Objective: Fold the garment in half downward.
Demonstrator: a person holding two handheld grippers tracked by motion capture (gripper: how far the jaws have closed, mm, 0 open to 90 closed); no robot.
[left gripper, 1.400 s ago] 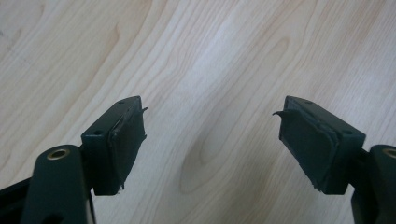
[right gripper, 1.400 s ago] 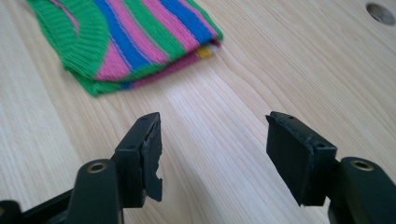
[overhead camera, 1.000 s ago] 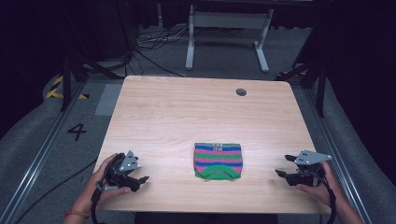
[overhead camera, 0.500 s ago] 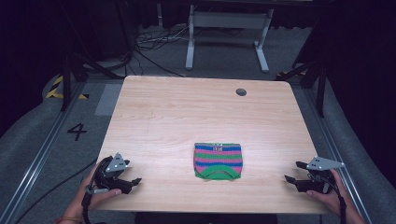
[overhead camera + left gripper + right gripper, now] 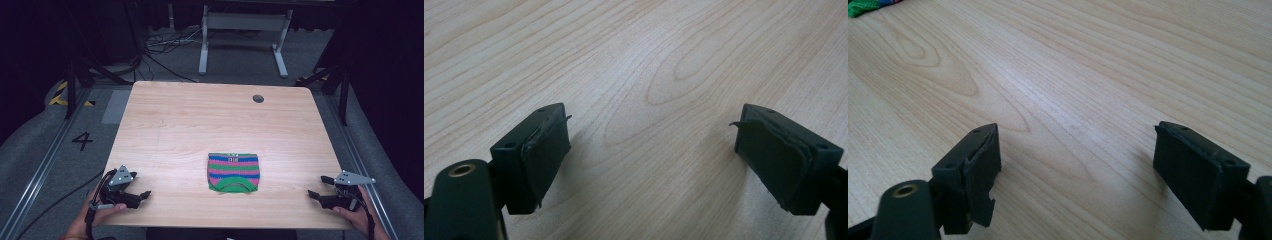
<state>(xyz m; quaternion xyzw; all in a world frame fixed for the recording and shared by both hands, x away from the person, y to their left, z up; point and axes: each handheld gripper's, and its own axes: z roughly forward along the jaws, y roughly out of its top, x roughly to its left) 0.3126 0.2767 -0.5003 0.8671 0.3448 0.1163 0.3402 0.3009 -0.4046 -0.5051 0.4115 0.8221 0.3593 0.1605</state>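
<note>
A small folded knit garment point(image 5: 233, 171), striped green, pink and blue, lies flat near the front middle of the wooden table point(image 5: 200, 120). My left gripper point(image 5: 142, 196) rests low at the table's front left corner, well left of the garment, pointing right. Its jaws have just been opening, and bare wood lies between them point(image 5: 651, 130). My right gripper point(image 5: 316, 186) sits at the front right corner, pointing left toward the garment. Its jaws have also just been opening, with nothing between them point(image 5: 1075, 135). A green corner of the garment point(image 5: 868, 6) shows far off.
A round cable hole point(image 5: 258, 98) sits near the table's far right edge. Behind the table stand a metal frame point(image 5: 240, 30) and loose cables on the floor. A floor mark "4" point(image 5: 82, 141) and a rail lie left of the table.
Both hands have drawn back toward the near edge and outward, away from the garment, and sunk lower. Both pairs of jaws stand wider. The garment has not moved.
</note>
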